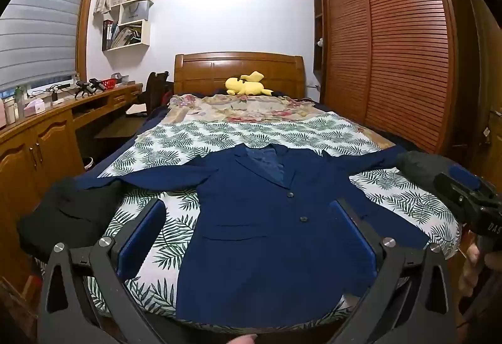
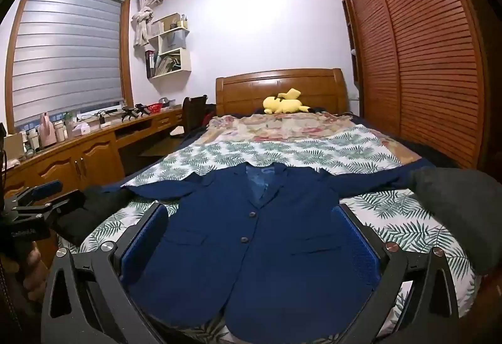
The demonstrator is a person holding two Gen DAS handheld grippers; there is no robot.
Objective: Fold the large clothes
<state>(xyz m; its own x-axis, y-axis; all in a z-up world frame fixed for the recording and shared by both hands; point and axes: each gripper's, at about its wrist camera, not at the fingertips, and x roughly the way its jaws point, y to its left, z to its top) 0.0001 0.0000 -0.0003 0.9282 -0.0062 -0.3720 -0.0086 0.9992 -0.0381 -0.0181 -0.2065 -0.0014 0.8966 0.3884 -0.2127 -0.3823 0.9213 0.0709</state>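
Note:
A navy blue blazer (image 1: 260, 228) lies flat and face up on the bed, buttoned, sleeves spread to both sides; it also shows in the right wrist view (image 2: 260, 237). My left gripper (image 1: 248, 215) is open and empty, held above the blazer's lower half, blue pads (image 1: 141, 237) wide apart. My right gripper (image 2: 254, 218) is open and empty above the blazer's hem, its blue pads (image 2: 354, 243) on either side of the body. The right gripper's body shows at the right edge of the left view (image 1: 470, 199).
A leaf-print sheet (image 1: 251, 133) covers the bed. A black garment (image 1: 69, 218) lies at the bed's left corner, a dark grey one (image 2: 455, 206) at the right. A yellow plush (image 1: 248, 85) sits by the headboard. A wooden desk (image 1: 47, 130) runs left, a louvred wardrobe (image 1: 392, 61) right.

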